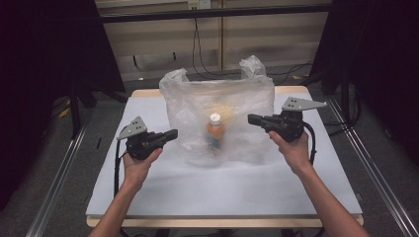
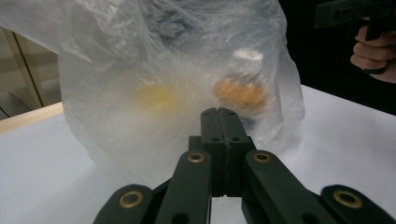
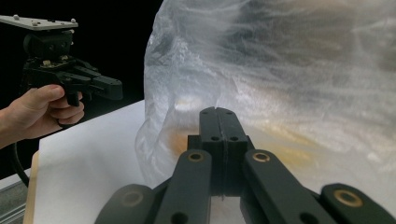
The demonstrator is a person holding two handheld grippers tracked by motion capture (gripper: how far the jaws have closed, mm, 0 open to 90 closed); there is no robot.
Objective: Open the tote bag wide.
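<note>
A clear plastic bag (image 1: 220, 116) stands upright on the white table top (image 1: 148, 187), its two handles sticking up. Inside it stands an orange bottle with a white cap (image 1: 215, 131), and something yellow (image 2: 156, 97) lies blurred beside it. My left gripper (image 1: 174, 134) is shut and empty, held just left of the bag with its jaws pointing at it. My right gripper (image 1: 251, 119) is shut and empty too, at the bag's right side, tips near the plastic. In the left gripper view (image 2: 219, 113) and the right gripper view (image 3: 218, 112) the jaws meet with no gap.
The table has a wooden edge (image 1: 148, 93) and metal rails (image 1: 59, 168) run along both sides. Cables (image 1: 200, 54) hang down the wall behind the bag. White surface lies open in front of the bag, between the person's forearms.
</note>
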